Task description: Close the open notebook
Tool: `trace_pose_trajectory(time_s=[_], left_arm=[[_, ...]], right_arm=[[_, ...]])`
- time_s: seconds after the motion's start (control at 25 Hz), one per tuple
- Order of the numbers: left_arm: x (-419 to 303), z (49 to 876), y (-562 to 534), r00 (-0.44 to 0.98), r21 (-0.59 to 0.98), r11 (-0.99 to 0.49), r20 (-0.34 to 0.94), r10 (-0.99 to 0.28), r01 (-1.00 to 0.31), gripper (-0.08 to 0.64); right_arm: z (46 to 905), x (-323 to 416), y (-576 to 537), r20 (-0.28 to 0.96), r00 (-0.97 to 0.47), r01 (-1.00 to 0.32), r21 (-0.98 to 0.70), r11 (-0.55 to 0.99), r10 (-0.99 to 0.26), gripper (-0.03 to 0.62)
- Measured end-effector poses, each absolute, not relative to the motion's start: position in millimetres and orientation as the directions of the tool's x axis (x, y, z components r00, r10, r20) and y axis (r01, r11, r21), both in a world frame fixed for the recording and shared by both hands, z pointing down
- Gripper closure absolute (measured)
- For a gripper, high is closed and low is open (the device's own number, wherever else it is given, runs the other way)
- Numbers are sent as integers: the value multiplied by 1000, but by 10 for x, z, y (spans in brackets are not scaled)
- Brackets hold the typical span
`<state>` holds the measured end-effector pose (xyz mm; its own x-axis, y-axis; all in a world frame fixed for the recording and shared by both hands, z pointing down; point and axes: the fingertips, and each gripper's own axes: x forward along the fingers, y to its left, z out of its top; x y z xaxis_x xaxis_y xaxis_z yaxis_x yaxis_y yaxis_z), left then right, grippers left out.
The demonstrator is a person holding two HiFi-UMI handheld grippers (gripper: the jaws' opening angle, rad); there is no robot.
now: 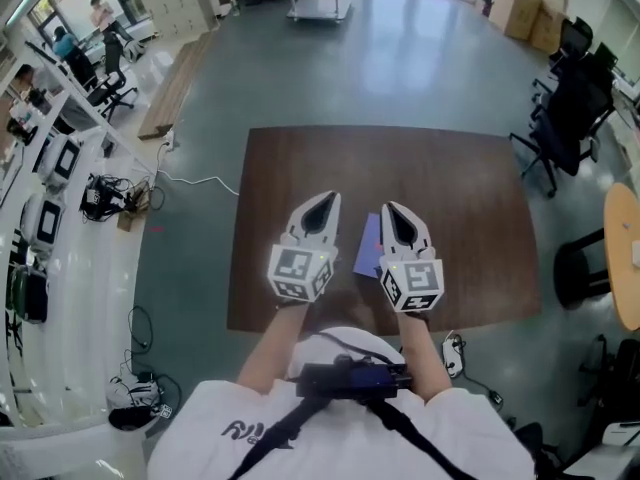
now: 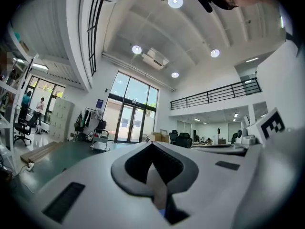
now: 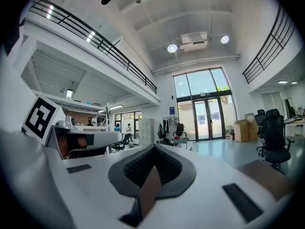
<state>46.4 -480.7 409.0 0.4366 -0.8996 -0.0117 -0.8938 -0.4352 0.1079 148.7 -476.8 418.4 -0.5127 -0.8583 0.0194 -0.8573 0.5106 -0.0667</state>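
Closest to the head camera, the person's white shirt (image 1: pixel 200 443) carries dark lettering too cut off to read. Left to right over the brown bench (image 1: pixel 470 228): the left claw (image 1: pixel 324 202), pinched fully together on nothing; a purple notebook (image 1: pixel 368 248) lying flat on the bench beneath the gap between both tools; and the right claw (image 1: pixel 392 212), likewise closed and empty. Only one narrow cover shows, so the notebook looks closed and the job seems done; no writing on it is legible.
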Motion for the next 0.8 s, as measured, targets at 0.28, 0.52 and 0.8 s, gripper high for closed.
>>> trace_pose_trajectory(time_s=[0.28, 0.52, 0.8], left_arm=[[405, 4180, -4818, 413, 99, -410, 18, -910, -907, 552], [422, 4259, -4827, 427, 111, -420, 47, -903, -901, 552], [709, 4309, -4787, 481, 119, -472, 65, -874, -874, 552]], right_arm=[[4128, 1471, -4770, 22, -488, -871, -73, 485, -873, 600], [4143, 1507, -4695, 27, -458, -888, -57, 456, -889, 600], [4118, 1686, -4611, 16, -429, -903, -47, 428, -903, 600]])
